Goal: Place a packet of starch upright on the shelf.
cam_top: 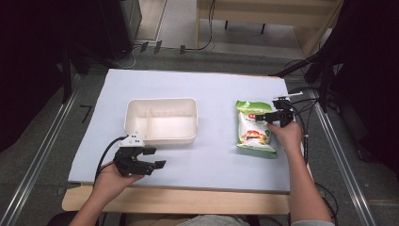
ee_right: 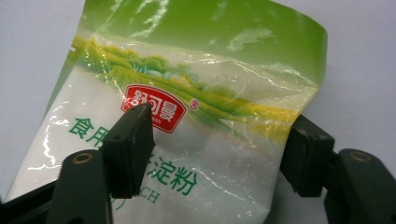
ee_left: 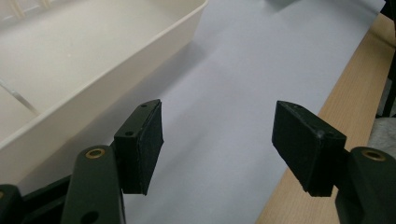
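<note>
A green and white bag of starch (cam_top: 254,128) with a red logo lies flat on the right of the white table sheet (cam_top: 211,84). My right gripper (cam_top: 264,116) is low over the bag's upper end, jaws open. In the right gripper view the bag (ee_right: 201,84) lies partly between the jaws: one pad sits over its printed face and the other just beyond its side edge, and my right gripper (ee_right: 217,149) is not squeezing it. My left gripper (cam_top: 155,157) rests open near the front left, in front of a cream two-compartment box (cam_top: 164,139), with nothing between the jaws.
In the left gripper view the box's wall (ee_left: 116,84) runs along the left of my left gripper (ee_left: 217,144), and the wooden table edge (ee_left: 359,79) runs on the right. Cables (cam_top: 308,101) trail off the table's right side.
</note>
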Action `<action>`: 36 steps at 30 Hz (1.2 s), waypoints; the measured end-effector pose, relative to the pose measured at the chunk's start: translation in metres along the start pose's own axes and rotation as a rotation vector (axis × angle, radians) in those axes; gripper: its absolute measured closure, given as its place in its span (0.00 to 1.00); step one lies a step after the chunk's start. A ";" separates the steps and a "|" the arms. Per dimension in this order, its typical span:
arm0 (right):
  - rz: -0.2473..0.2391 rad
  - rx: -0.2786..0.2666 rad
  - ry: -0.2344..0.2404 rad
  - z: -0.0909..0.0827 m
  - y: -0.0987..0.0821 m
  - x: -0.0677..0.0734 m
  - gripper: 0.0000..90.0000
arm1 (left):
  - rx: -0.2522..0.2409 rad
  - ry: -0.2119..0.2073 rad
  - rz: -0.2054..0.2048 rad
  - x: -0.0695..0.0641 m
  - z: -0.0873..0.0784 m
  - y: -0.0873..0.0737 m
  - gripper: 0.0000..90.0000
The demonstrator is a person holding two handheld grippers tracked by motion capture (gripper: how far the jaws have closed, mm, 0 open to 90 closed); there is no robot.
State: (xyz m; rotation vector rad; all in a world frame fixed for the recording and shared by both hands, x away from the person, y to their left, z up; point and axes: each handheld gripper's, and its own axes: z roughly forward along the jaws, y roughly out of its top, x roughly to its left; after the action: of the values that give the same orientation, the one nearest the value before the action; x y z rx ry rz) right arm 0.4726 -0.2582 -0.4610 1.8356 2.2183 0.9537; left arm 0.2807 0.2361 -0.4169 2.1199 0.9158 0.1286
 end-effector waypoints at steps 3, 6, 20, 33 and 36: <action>0.000 -0.004 0.012 0.002 -0.002 0.000 0.45 | -0.003 0.007 0.000 0.000 -0.001 -0.001 0.38; -0.015 -0.012 0.020 0.004 -0.003 0.002 0.53 | 0.004 0.011 0.000 0.000 -0.003 -0.002 0.38; -0.027 0.022 0.043 0.005 -0.006 0.006 0.88 | 0.002 0.012 -0.005 -0.001 -0.004 -0.003 0.38; -0.022 0.028 0.052 -0.008 0.000 0.011 0.97 | -0.004 0.016 -0.012 0.002 -0.005 -0.003 0.38; -0.029 0.005 0.064 -0.018 0.001 0.013 0.97 | -0.005 0.017 -0.016 0.002 -0.006 -0.003 0.38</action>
State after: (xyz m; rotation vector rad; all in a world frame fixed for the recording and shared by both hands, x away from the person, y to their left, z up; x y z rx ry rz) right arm 0.4620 -0.2530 -0.4424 1.7940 2.2792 1.0173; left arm 0.2776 0.2423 -0.4157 2.1091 0.9414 0.1403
